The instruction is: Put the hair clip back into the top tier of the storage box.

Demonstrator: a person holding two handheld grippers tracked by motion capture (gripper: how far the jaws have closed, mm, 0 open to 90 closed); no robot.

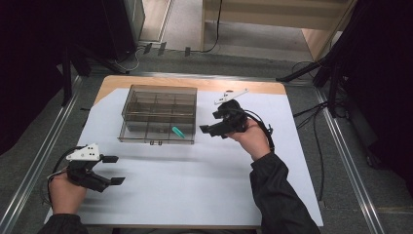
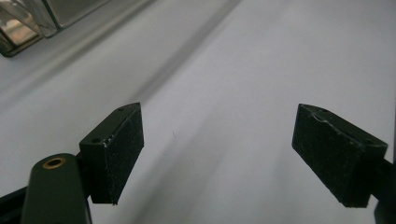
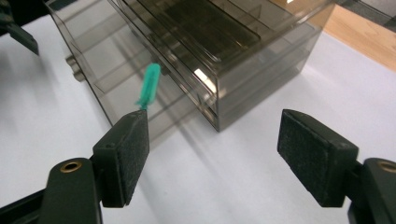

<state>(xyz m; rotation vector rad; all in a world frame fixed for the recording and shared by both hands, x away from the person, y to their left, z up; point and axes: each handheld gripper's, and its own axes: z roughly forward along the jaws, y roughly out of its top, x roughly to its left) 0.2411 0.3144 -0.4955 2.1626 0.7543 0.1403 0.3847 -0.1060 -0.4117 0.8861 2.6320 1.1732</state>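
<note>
The right gripper [image 1: 210, 122] hangs just off the right-hand side of the smoky clear organiser box [image 1: 158, 114], its jaws spread wide with nothing between the pads, as the right gripper view makes plain: only white table cover [image 3: 224, 177] shows in the gap. Just ahead of that gripper's left pad [image 3: 126, 154], and slightly above it in its own view, sits the small teal piece [image 3: 149, 86], a slim green sliver that appears to lie inside the pulled-out lower drawer [image 3: 126, 74] of the box. From above, the teal piece [image 1: 178, 132] rests in the drawer's near-right corner, a short way to the left of the right gripper's tips and not touching them. The box's upper body, with its divided compartments, stands ahead of the gripper and to the right of the teal piece in the right gripper view. Over on the other side, the left gripper [image 1: 114, 169] is held low above the near-left part of the table cover, well apart from the box, which lies ahead of it and off to its left; one corner of the box [image 2: 28, 23] peeks in at the top left of the left gripper view. Its jaws also stand wide apart, both pads [image 2: 119, 154] bare, with only white cover between them.
</note>
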